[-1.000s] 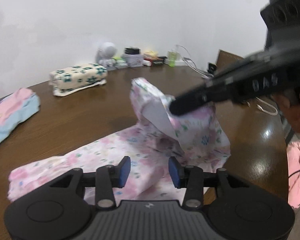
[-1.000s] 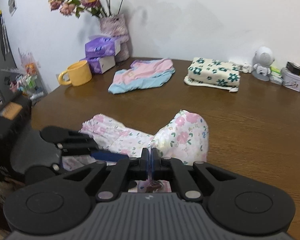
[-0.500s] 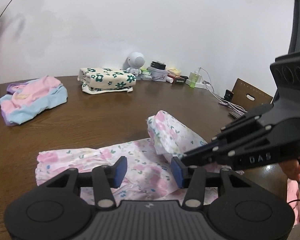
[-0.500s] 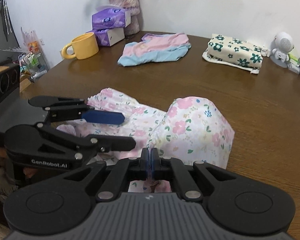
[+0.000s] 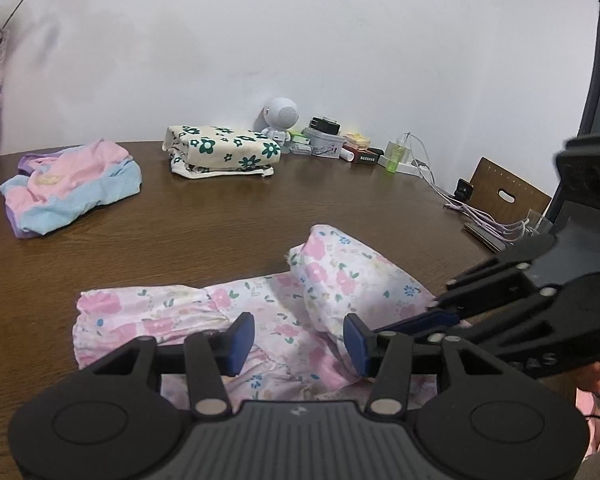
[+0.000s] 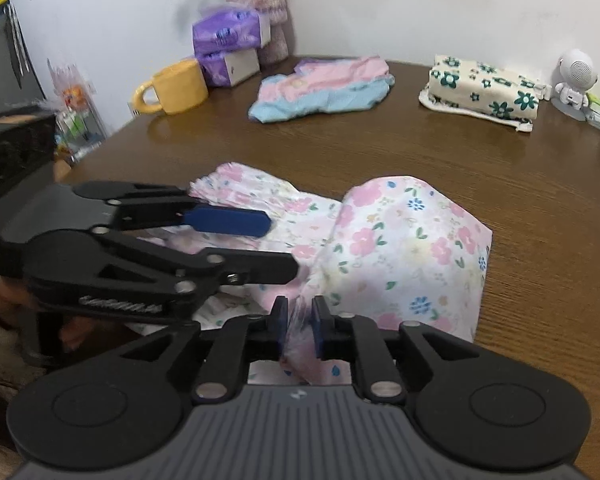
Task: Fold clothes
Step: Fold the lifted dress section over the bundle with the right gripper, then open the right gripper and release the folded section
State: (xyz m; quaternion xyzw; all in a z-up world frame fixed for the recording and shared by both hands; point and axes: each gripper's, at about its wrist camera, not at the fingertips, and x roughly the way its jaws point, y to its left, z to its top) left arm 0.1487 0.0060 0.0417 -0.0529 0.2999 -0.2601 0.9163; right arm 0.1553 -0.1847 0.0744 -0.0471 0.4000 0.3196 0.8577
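A pink floral garment lies on the brown table near its front edge, and one end is folded back over the rest. In the right wrist view that folded flap rises in front of my right gripper. Its pads stand a narrow gap apart with the flap's edge bunched between them. My left gripper is open just above the flat part of the garment, holding nothing. The right wrist view shows this left gripper from the side, over the cloth.
Toward the back of the table lie a folded pink-and-blue garment and a folded cream cloth with green flowers. A yellow mug and purple tissue packs stand back left. A white figurine, small items and cables are back right.
The right gripper has brought the lifted end down and over the garment, so the flap now rests lower. Its pads have parted slightly. The left gripper stayed open and drew back a little.
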